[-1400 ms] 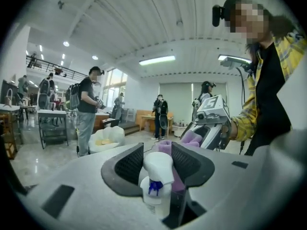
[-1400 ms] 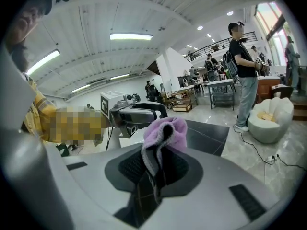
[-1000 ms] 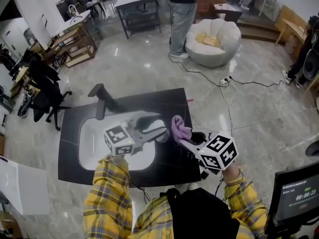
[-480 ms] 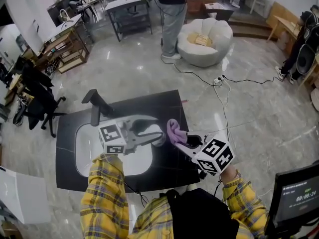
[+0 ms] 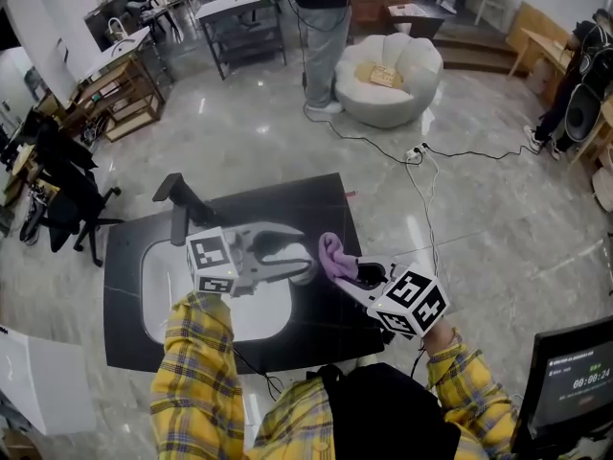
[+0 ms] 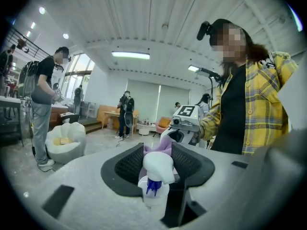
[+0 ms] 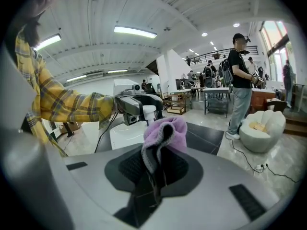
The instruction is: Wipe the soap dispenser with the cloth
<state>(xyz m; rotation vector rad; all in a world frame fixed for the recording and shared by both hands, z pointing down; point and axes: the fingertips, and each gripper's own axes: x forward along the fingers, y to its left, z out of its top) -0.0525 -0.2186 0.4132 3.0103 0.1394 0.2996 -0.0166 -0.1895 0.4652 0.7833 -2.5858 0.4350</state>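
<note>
**Dispenser held over sink, cloth brought up to it**

Left gripper (image 5: 305, 254): held out over the white sink basin (image 5: 163, 286), which is set in the black bench (image 5: 326, 199). The jaws stand fairly wide and clamp the soap dispenser (image 6: 154, 195), a dark ribbed pad on either side of the bottle. The bottle is white with a rounded pump head and a blue mark on its front. It is upright and off the bench, carried at the jaw tips.

Right gripper (image 5: 350, 274): comes in from the person's right, tips pointing at the left jaws. Its jaws are pressed together on a purple cloth (image 7: 165, 133). The cloth is pinched low, and the bunched top stands up out of the pads.

Relation: from the head view the cloth lies just beside the left jaw tips. In the left gripper view it rises directly behind the pump head. Cannot tell whether it actually touches.

Surroundings: the black faucet (image 5: 177, 204) is at the far left end of the basin. The person's sleeves are yellow plaid (image 5: 196, 372). A white beanbag seat (image 5: 388, 80) sits on the marble floor beyond the bench, with a standing person (image 5: 321, 27) next to it. A monitor (image 5: 573, 381) is at lower right.
</note>
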